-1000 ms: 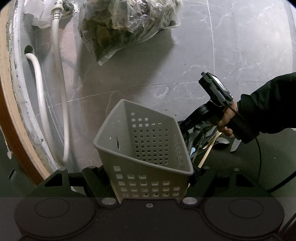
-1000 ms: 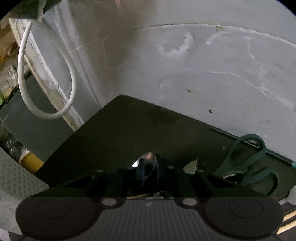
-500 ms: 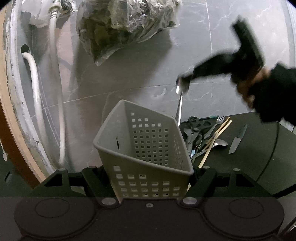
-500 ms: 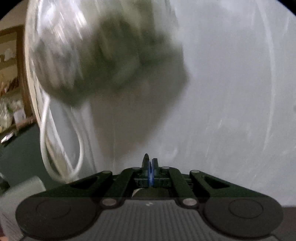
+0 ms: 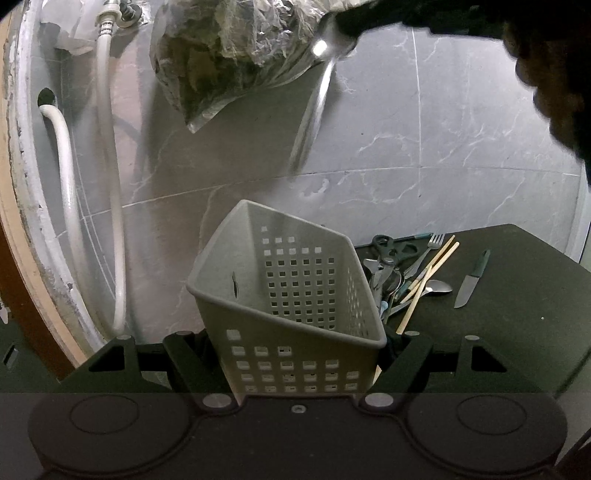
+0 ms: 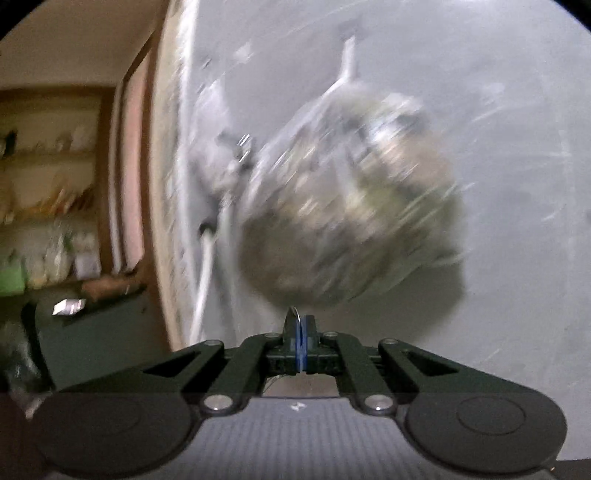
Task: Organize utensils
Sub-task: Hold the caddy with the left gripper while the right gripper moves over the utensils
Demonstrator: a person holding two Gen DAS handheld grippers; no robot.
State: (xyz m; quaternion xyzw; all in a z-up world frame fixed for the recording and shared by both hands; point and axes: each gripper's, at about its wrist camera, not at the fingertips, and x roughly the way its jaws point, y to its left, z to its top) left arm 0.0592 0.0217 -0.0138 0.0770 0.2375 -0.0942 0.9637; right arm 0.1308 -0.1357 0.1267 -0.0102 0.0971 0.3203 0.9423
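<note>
The left gripper [image 5: 299,354] was clamped on a pale perforated basket [image 5: 295,295], one finger on each side of its lower walls, holding it tilted with the open mouth facing up and away. The basket looked empty inside, and its rim stood clear on all sides.

Above the basket and a little to its right, the right gripper [image 5: 343,22] was closed tight on the bowl end of a metal spoon [image 5: 317,99], whose blurred handle hung down toward the basket but ended well above its far rim, with open air between them. In the right wrist view only a thin metal edge showed between the pressed pads [image 6: 300,332].

Right of the basket, a dark mat [image 5: 517,332] carried the remaining utensils: scissors [image 5: 382,254], a fork [image 5: 424,251], chopsticks [image 5: 428,277] and another spoon [image 5: 436,286] heaped near the basket's right wall, and a knife [image 5: 471,280] lying apart farther right. The mat's far edge met a grey marble wall [image 5: 461,129].

Behind the basket to the left hung a plastic bag [image 5: 229,55], and farther left white hoses [image 5: 110,166] ran down the wall.
</note>
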